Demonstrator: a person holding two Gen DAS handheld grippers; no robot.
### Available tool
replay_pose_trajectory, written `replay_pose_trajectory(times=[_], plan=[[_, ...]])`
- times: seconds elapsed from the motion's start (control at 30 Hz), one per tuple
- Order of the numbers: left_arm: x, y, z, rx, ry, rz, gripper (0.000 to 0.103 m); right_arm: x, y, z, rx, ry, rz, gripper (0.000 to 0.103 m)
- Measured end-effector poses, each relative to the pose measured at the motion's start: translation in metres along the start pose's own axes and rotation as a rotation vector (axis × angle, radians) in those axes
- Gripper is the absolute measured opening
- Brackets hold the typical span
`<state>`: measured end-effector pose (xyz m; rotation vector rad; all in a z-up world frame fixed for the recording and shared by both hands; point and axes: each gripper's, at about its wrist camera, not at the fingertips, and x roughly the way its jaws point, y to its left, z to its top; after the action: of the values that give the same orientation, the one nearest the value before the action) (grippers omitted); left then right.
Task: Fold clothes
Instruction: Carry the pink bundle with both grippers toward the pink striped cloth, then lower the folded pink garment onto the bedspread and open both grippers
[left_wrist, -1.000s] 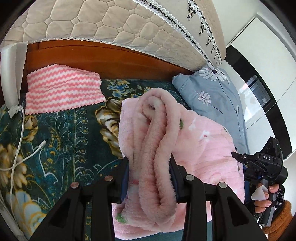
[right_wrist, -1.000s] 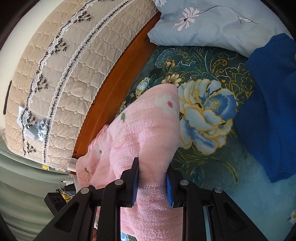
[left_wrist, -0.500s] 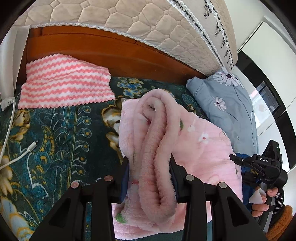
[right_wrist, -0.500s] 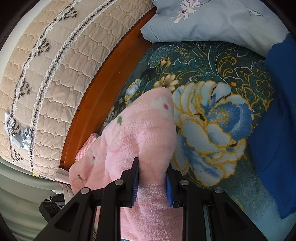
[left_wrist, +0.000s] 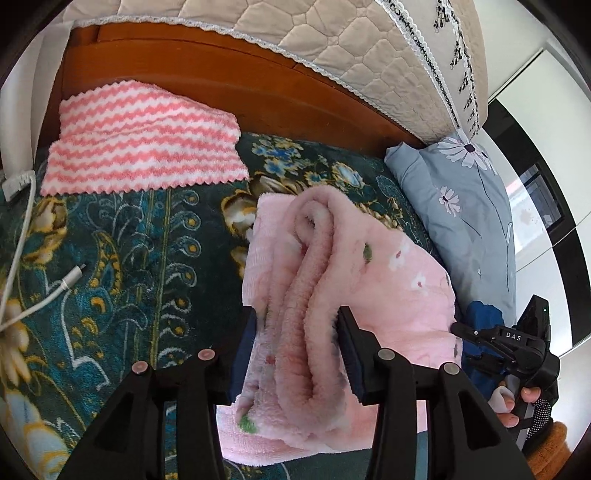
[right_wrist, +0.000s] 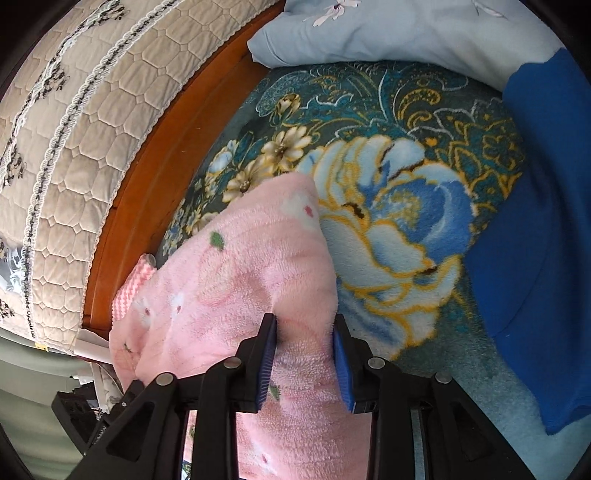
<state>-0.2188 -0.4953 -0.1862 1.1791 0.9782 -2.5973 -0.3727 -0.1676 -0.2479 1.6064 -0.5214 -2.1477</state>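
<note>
Striped towel (left_wrist: 140, 147) and grey pillow (left_wrist: 465, 206) flank the clamped pink garment (left_wrist: 332, 280).

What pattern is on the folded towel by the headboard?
Pink-and-white zigzag stripes on the towel, clearest from the left wrist.

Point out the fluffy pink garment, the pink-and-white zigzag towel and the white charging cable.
fluffy pink garment (left_wrist: 399, 280), left wrist view, flat floral part.
pink-and-white zigzag towel (left_wrist: 144, 147), left wrist view, its middle.
white charging cable (left_wrist: 72, 278), left wrist view, plug end.
</note>
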Motion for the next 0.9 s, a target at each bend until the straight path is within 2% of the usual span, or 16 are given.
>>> replay_pose_trajectory(times=[0.1, 0.2, 0.3, 0.37, 0.43, 0.5, 0.63, 0.77, 0.9], plan=[[-0.018, 0.002, 0.010, -0.008, -0.045, 0.014, 0.045, -0.015, 0.006, 0.001, -0.034, -0.039, -0.039, 0.033], [-0.033, -0.011, 0.017, 0.057, -0.044, -0.054, 0.045, -0.023, 0.020, -0.008, -0.096, -0.066, -0.058, 0.033], [-0.033, -0.042, 0.011, 0.218, 0.005, -0.055, 0.045, -0.019, 0.040, -0.028, -0.170, -0.062, -0.081, 0.033], [-0.025, -0.052, 0.002, 0.261, 0.040, -0.035, 0.045, -0.010, 0.054, -0.046, -0.211, -0.040, -0.081, 0.033], [-0.013, -0.051, -0.005, 0.268, 0.088, -0.019, 0.045, -0.001, 0.065, -0.063, -0.243, -0.019, -0.065, 0.033], [-0.005, -0.044, -0.009, 0.273, 0.110, 0.027, 0.045, 0.007, 0.071, -0.076, -0.272, -0.002, -0.064, 0.033], [-0.001, -0.031, -0.011, 0.252, 0.107, 0.051, 0.044, 0.020, 0.071, -0.085, -0.301, -0.001, -0.121, 0.031], [0.005, -0.022, -0.012, 0.213, 0.101, 0.044, 0.044, 0.025, 0.066, -0.083, -0.266, -0.008, -0.120, 0.031], [0.012, -0.026, -0.018, 0.241, 0.089, 0.075, 0.044, 0.032, 0.065, -0.083, -0.255, -0.010, -0.138, 0.031]])
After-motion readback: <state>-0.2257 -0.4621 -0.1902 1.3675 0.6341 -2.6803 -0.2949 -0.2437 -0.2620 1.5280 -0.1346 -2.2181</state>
